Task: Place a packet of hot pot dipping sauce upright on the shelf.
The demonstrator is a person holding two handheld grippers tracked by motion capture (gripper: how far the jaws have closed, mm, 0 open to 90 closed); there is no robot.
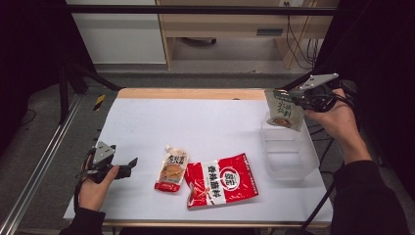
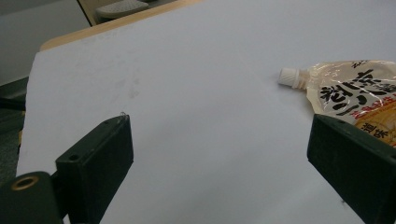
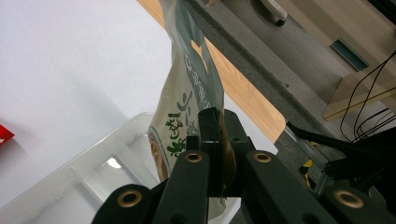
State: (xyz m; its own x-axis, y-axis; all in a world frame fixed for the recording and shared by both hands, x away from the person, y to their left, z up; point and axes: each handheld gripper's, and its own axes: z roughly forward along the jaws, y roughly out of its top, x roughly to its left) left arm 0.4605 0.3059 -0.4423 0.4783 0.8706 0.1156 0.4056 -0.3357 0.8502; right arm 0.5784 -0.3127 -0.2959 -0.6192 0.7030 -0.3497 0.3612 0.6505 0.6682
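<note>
- My left tongs (image 1: 128,165) sit low at the near left corner of the tabletop (image 1: 147,122), jaws spread wide with nothing between them; in the left gripper view I see only bare white surface between the two black jaws.
- Just past those jaws lies a spouted sauce pouch (image 1: 172,170), flat on the tabletop near the front edge, its white cap (image 2: 288,76) pointing toward the far side. It is near my left tongs but not touching them.
- Right beside that pouch, toward the right, lies a red packet (image 1: 222,181) with white lettering, flat and turned at a slight angle, also near the front edge. Its left end sits close against the sauce pouch; I cannot tell whether they touch.
- Further on, at the right edge of the tabletop, stands a clear plastic box (image 1: 288,156), open at the top.
- Above the far end of that box hangs a green-and-white pouch (image 1: 284,111), lifted off the tabletop, its lower end at or just inside the box's rim.
- My right tongs (image 1: 292,97) are pressed together on the top edge of that pouch; in the right gripper view (image 3: 219,140) the jaws pinch the thin film and the pouch (image 3: 182,112) dangles over the clear box (image 3: 93,172).
</note>
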